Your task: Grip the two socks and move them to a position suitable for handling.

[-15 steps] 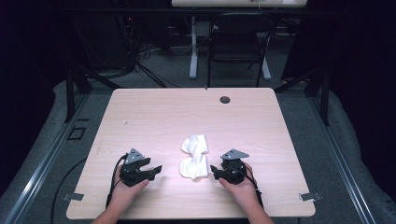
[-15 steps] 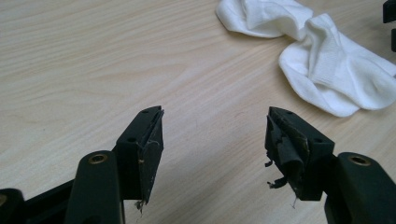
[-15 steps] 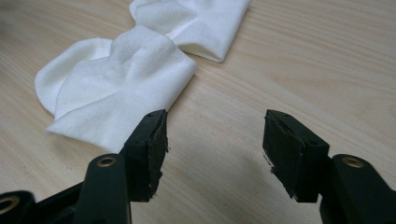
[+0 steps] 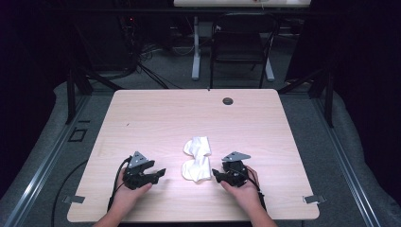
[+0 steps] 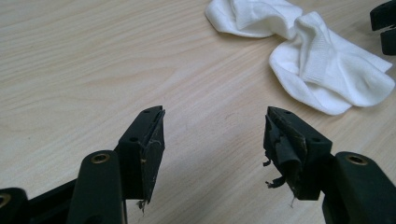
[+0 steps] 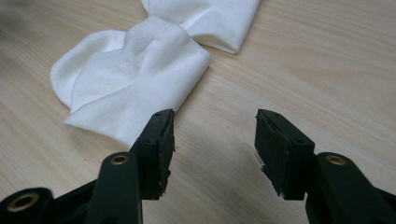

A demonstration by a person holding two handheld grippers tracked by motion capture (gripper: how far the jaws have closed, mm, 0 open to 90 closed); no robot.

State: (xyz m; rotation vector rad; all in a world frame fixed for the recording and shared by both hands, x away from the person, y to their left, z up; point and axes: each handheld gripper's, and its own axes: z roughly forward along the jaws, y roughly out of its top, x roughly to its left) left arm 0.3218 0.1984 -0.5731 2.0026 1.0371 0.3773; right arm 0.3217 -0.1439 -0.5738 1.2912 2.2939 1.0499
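**Socks lie between two spread grippers**

Socks (image 4: 197, 161), two white ones, lie in the near middle of the light wooden table (image 4: 156, 118) in the high view, one beyond the other with their ends touching or overlapping. The left gripper (image 4: 158, 173) rests on the table to the left of the nearer sock, held by the person's left hand (image 4: 126, 191), its jaws pointing toward the sock and apart from it. The right gripper (image 4: 215, 174) sits just to the right of the same sock, in the right hand (image 4: 243, 191), its tips close to the cloth. Well beyond the socks, near the table's far edge, is a small dark round grommet (image 4: 228, 100).

From the left gripper view, the two black jaws stand spread wide with bare wood between them; the pad (image 5: 282, 149) on one jaw is frayed and peeling. The socks (image 5: 322, 70) lie ahead and to one side, not touched by these jaws, and a piece of the other gripper (image 5: 385, 25) shows just past them.

From the right gripper view, the jaws are likewise spread with nothing between them. The nearer sock (image 6: 130, 88) reaches up to one jaw; whether they touch I cannot tell.
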